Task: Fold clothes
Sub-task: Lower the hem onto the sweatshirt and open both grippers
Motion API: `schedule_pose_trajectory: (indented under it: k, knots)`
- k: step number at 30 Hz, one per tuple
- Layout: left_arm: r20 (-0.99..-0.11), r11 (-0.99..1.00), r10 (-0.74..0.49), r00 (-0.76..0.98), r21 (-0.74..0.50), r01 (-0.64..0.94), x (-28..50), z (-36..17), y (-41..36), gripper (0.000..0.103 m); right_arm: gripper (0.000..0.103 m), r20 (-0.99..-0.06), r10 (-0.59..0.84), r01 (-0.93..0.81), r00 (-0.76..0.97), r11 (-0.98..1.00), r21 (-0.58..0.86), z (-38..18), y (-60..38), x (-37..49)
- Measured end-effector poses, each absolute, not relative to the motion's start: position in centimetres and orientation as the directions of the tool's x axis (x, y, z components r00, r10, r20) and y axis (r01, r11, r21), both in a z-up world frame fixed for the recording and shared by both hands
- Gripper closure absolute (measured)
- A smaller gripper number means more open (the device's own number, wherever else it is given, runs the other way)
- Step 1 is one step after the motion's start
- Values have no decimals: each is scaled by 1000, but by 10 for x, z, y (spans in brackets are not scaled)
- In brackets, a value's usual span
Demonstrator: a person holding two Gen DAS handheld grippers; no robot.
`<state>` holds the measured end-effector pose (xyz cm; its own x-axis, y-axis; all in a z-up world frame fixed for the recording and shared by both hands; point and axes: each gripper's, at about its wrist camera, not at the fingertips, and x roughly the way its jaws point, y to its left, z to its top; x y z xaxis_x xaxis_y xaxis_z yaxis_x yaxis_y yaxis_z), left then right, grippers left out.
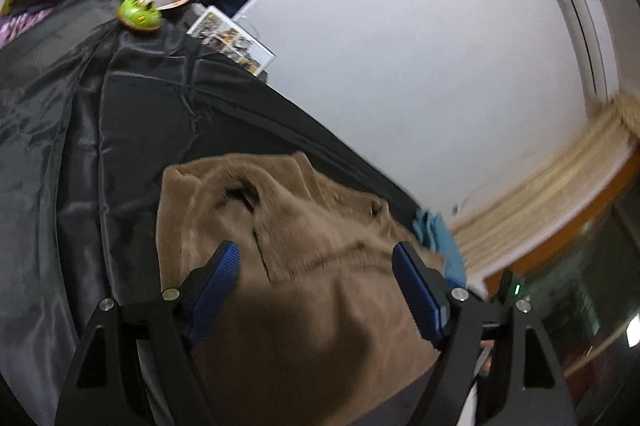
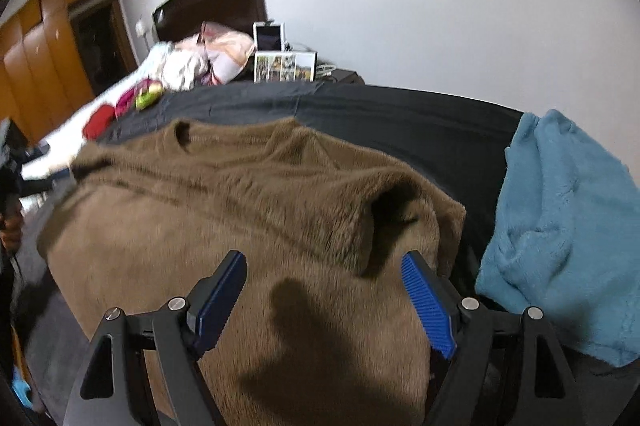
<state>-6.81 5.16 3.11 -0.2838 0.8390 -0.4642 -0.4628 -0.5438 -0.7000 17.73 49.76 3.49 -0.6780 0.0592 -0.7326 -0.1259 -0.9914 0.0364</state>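
Lying spread yet rumpled across the black sheet (image 2: 400,114), brown fleece sweater (image 2: 240,194) with collar (image 2: 182,132) toward the far side and a sleeve doubled over near its right edge. Hovering over the near hem, left gripper (image 1: 316,266) and right gripper (image 2: 324,274), jaws parted wide and holding nothing. Risking a pinch of one thick pile layer only, or of the slippery sheet beneath, dragging the whole garment askew. Crowding the right side, blue garment (image 2: 560,226), liable to snagging; resting well apart, green toy (image 1: 140,12) and photo frame (image 2: 285,66).
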Motion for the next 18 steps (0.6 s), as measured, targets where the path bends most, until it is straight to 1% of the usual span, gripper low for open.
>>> schedule_pose_trajectory:
  k: [3,5,12,15,18]
  knots:
    - [-535,-583,800,-270,-587,-562,-53,38,72,21,22,-749,83,-97,-657,-995,-25,30,487,178]
    - [-576,-606,770,-275,-526,-597,-48,37,85,21,22,-758,92,-78,-645,-995,-55,27,480,176]
    - [-653,-637,716,-247,-465,-615,-55,24,113,21,20,-804,90,-43,-587,-996,-80,12,472,153]
    - [-685,-648,690,-236,-438,-623,-57,19,126,21,19,-813,76,-54,-577,-997,-55,12,478,143]
    - [-689,-654,685,-237,-438,-617,-67,19,131,21,19,-813,82,-66,-577,-996,-54,14,481,132]
